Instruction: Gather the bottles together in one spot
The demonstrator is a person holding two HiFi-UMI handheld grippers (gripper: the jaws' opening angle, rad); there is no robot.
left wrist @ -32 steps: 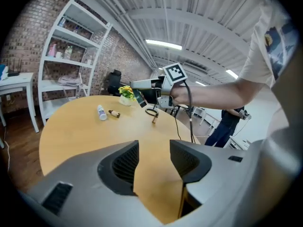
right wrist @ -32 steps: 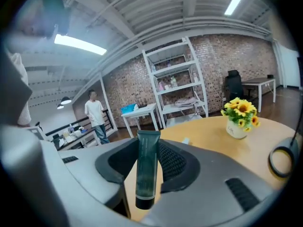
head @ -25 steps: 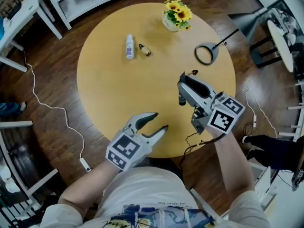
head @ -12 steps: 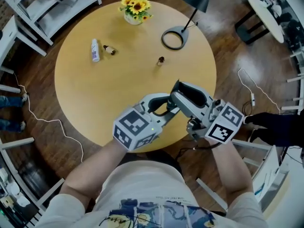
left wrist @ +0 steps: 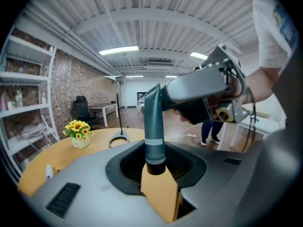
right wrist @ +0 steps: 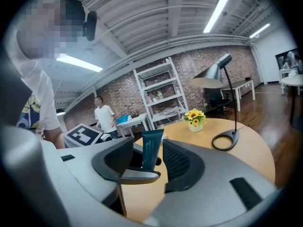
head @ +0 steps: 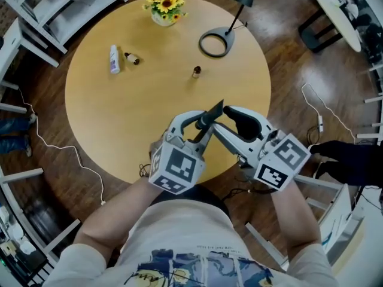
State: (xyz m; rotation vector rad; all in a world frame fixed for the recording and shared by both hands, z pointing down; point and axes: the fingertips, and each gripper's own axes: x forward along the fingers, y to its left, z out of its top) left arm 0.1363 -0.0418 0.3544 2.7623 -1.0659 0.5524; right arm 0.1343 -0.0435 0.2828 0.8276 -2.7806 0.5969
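A dark teal tube (head: 212, 112) stands between both grippers over the near side of the round wooden table (head: 119, 118). My left gripper (head: 201, 128) has just closed and is shut on the tube's capped end (left wrist: 154, 126). My right gripper (head: 224, 122) has just been opening; its jaws stand wide on either side of the tube (right wrist: 151, 148) without pressing it. Far across the table lie a white bottle (head: 114, 59) and a small brown bottle (head: 131, 58) side by side. Another small brown bottle (head: 195, 72) stands alone nearer the middle.
A vase of sunflowers (head: 163, 6) sits at the table's far edge. A black lamp with a ring base (head: 215, 43) stands to its right. White shelving (head: 66, 5) is at the upper left, and cables trail on the wooden floor around the table.
The tube, first in the right gripper, now sits in the left. The left gripper came across to meet the right and shut on it. The right jaws opened wide.
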